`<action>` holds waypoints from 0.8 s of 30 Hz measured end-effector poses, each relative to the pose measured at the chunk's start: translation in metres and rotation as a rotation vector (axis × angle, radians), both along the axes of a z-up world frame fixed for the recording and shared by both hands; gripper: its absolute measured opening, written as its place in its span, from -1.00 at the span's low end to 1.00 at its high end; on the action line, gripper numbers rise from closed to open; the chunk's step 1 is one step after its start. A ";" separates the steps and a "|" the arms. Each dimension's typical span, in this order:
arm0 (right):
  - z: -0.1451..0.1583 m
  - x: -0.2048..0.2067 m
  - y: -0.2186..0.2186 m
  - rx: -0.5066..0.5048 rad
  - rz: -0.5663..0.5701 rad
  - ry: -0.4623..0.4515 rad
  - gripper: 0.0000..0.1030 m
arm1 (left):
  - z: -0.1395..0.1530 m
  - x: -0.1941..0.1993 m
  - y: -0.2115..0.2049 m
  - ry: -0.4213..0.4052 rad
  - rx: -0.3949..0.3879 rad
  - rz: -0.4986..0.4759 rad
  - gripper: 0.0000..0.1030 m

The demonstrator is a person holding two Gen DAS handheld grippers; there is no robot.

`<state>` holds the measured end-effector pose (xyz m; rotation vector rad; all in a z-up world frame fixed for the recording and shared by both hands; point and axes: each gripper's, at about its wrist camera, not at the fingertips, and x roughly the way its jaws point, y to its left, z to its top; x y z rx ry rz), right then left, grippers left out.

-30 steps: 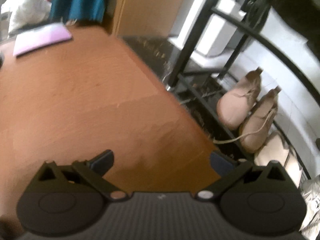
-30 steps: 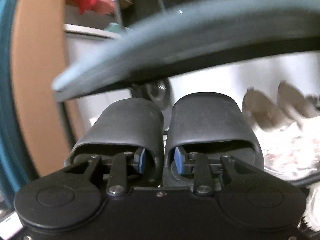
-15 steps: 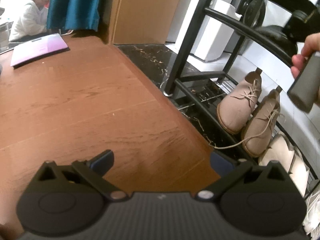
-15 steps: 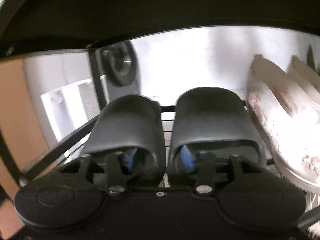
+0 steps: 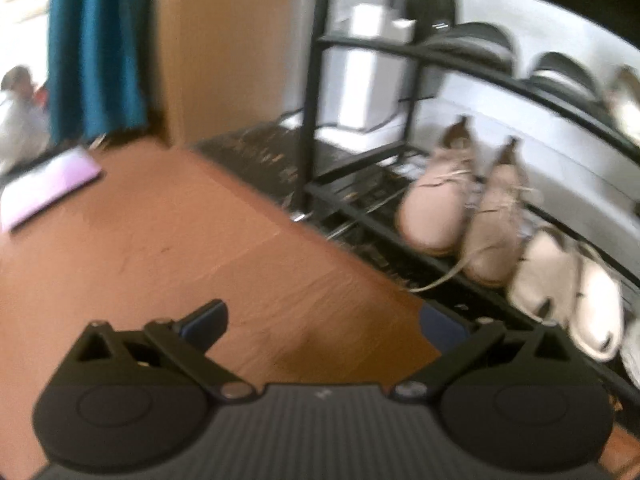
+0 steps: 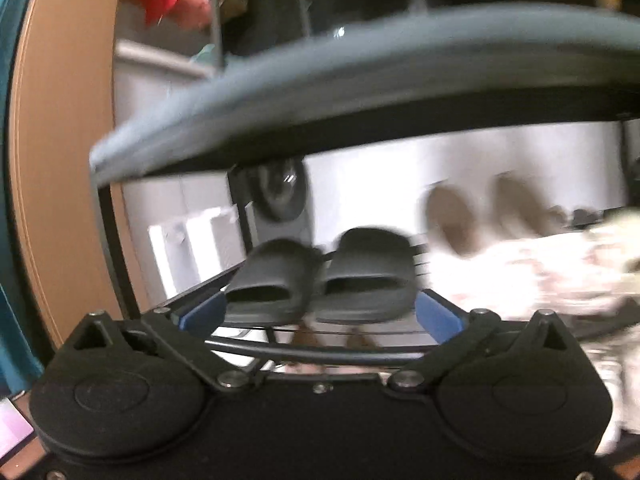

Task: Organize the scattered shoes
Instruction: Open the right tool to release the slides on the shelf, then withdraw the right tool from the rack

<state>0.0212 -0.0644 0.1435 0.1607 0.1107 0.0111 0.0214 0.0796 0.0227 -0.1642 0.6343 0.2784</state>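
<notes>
A pair of black slides (image 6: 324,280) stands side by side on a wire shelf of the black shoe rack (image 6: 320,354). My right gripper (image 6: 318,316) is open and empty just in front of them, not touching. The same slides show on the upper shelf in the left wrist view (image 5: 516,54). My left gripper (image 5: 324,320) is open and empty above the wooden floor (image 5: 160,240). On the rack's bottom shelf stand a pair of tan lace-up shoes (image 5: 464,208) and a pair of white shoes (image 5: 568,284).
A light patterned shoe (image 6: 520,276) lies right of the slides. The shelf above them (image 6: 360,92) hangs low over them. A pink pad (image 5: 44,188) lies on the floor at far left, by a blue curtain (image 5: 96,48) and a wooden panel (image 5: 224,40).
My right gripper has opened, let go of the black slides on the shelf and pulled back from them. The left wrist view has swung right toward the rack.
</notes>
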 end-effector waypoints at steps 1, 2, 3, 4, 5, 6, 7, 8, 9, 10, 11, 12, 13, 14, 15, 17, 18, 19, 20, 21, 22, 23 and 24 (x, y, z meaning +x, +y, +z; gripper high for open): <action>0.000 -0.022 -0.016 -0.016 -0.025 -0.012 1.00 | 0.002 -0.002 -0.005 -0.005 -0.002 -0.043 0.99; -0.001 -0.044 -0.032 -0.036 -0.050 -0.022 1.00 | 0.005 -0.004 -0.010 -0.010 -0.006 -0.086 0.99; -0.002 -0.066 -0.048 -0.060 -0.073 -0.028 1.00 | 0.006 -0.006 -0.014 -0.009 -0.017 -0.124 0.99; -0.003 -0.083 -0.060 -0.078 -0.086 -0.031 1.00 | 0.007 -0.007 -0.017 -0.006 -0.025 -0.152 0.99; -0.007 -0.102 -0.072 -0.099 -0.104 -0.030 1.00 | 0.008 -0.008 -0.020 -0.003 -0.034 -0.183 0.98; -0.012 -0.124 -0.087 -0.120 -0.121 -0.022 1.00 | 0.010 -0.011 -0.027 -0.002 -0.045 -0.235 0.98; -0.017 -0.137 -0.096 -0.130 -0.128 -0.014 1.00 | 0.010 -0.012 -0.029 -0.001 -0.046 -0.244 0.98; -0.024 -0.153 -0.107 -0.145 -0.135 -0.011 1.00 | 0.011 -0.014 -0.034 0.008 -0.047 -0.281 0.98; -0.032 -0.165 -0.115 -0.165 -0.141 -0.005 1.00 | 0.012 -0.018 -0.042 0.012 -0.025 -0.310 0.98; -0.038 -0.171 -0.120 -0.182 -0.145 0.004 1.00 | 0.014 -0.020 -0.048 0.012 0.000 -0.325 0.98; -0.046 -0.179 -0.126 -0.193 -0.163 0.019 1.00 | 0.015 -0.023 -0.054 0.011 0.025 -0.340 0.98; -0.058 -0.189 -0.134 -0.199 -0.193 0.039 1.00 | 0.019 -0.028 -0.062 0.012 0.057 -0.354 0.98; -0.066 -0.194 -0.141 -0.185 -0.220 0.056 1.00 | 0.020 -0.031 -0.064 0.015 0.064 -0.361 0.99; -0.071 -0.194 -0.146 -0.150 -0.242 0.076 1.00 | 0.022 -0.034 -0.069 0.029 0.061 -0.374 0.99; -0.074 -0.191 -0.150 -0.115 -0.255 0.108 1.00 | 0.023 -0.040 -0.073 0.045 0.042 -0.393 0.99; -0.082 -0.181 -0.153 -0.082 -0.264 0.172 1.00 | 0.023 -0.048 -0.079 0.074 0.028 -0.407 0.99; -0.087 -0.175 -0.154 -0.078 -0.270 0.211 1.00 | 0.021 -0.053 -0.085 0.104 0.031 -0.407 0.99; -0.093 -0.169 -0.155 -0.085 -0.272 0.257 1.00 | 0.019 -0.054 -0.087 0.120 0.032 -0.406 0.99; -0.100 -0.163 -0.154 -0.094 -0.268 0.305 1.00 | 0.013 -0.058 -0.093 0.150 0.039 -0.407 0.99; -0.107 -0.159 -0.154 -0.103 -0.259 0.351 1.00 | 0.006 -0.062 -0.100 0.183 0.053 -0.417 0.99; -0.113 -0.156 -0.154 -0.107 -0.249 0.388 1.00 | 0.000 -0.064 -0.107 0.213 0.077 -0.434 0.99; -0.119 -0.152 -0.155 -0.102 -0.245 0.432 1.00 | -0.003 -0.063 -0.110 0.224 0.101 -0.440 0.99; -0.126 -0.149 -0.157 -0.088 -0.245 0.476 1.00 | -0.005 -0.062 -0.113 0.234 0.125 -0.446 0.99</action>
